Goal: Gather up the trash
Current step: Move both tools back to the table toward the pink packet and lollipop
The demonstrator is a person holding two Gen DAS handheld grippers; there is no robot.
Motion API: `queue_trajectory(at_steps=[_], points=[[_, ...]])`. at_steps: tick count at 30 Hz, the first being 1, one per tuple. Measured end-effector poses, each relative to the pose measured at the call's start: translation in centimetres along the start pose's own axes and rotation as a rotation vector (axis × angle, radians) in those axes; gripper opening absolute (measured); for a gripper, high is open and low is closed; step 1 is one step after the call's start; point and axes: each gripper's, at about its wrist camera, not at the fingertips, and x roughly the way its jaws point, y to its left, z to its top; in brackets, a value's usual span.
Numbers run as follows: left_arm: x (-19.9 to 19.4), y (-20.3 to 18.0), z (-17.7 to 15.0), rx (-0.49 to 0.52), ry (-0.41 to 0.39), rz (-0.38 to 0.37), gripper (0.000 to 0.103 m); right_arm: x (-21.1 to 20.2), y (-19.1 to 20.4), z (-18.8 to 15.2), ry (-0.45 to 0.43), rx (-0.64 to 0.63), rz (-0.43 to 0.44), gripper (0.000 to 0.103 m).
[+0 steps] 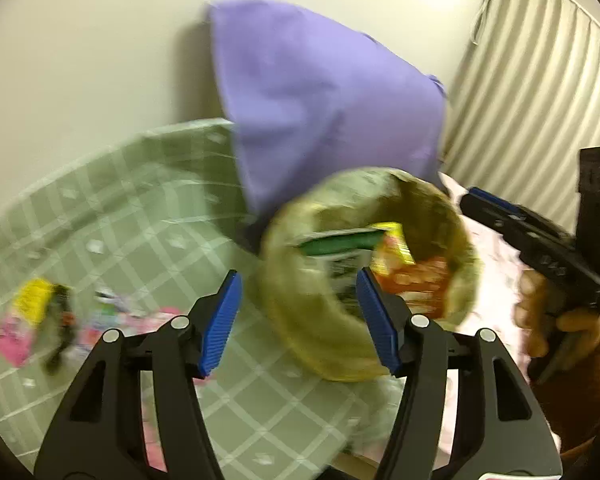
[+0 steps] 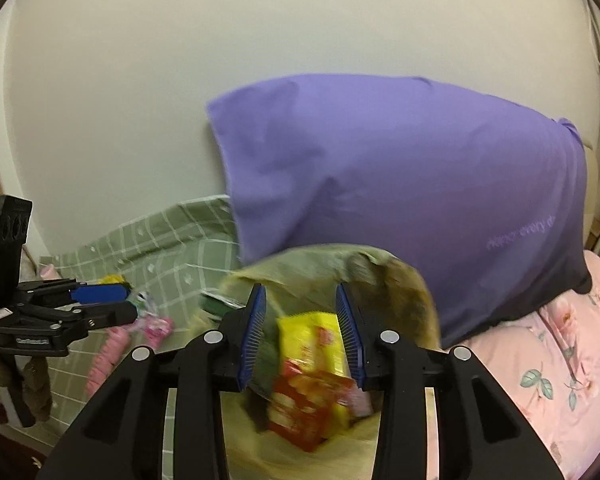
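A tan round bin [image 1: 300, 312] stands on the bed, blurred by motion; it also shows in the right wrist view [image 2: 412, 296]. Inside lie a green-and-white packet [image 1: 340, 244] and a yellow-and-red snack wrapper [image 2: 312, 376]. My left gripper [image 1: 298, 322] is open, its right finger over the bin's mouth and its left finger outside the rim. My right gripper [image 2: 302, 338] is open above the wrappers in the bin, holding nothing. More trash lies on the green checked blanket [image 1: 112, 216]: a yellow wrapper [image 1: 34, 300], pink wrappers [image 1: 14, 344] and a dark piece [image 1: 60, 336].
A purple pillow [image 2: 400, 184] leans on the white wall behind the bin. A pink floral quilt [image 2: 560, 360] lies to the right. Striped curtains [image 1: 540, 100] hang at the far right. My left gripper shows at the left of the right wrist view [image 2: 100, 304].
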Motion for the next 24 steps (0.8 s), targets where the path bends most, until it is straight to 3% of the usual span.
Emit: queue_trajectory(at_steps=[10,19,24], points=[[-4.7,7.9,-2.1,-0.086,-0.054,0.147,0.059,2.5,7.6,0.3,0.023,-0.059,0.112,0.035],[-6.9,19.9,-6.4,-0.235,-0.059,0.296,0.060,5.7,13.5,-1.3,0.109,-0.112,0.159,0.034],[-6.0,24.7,-7.9,-0.313,-0.032,0.257,0.061,7.7,14.8,-2.3,0.180,-0.092,0.173,0.034]])
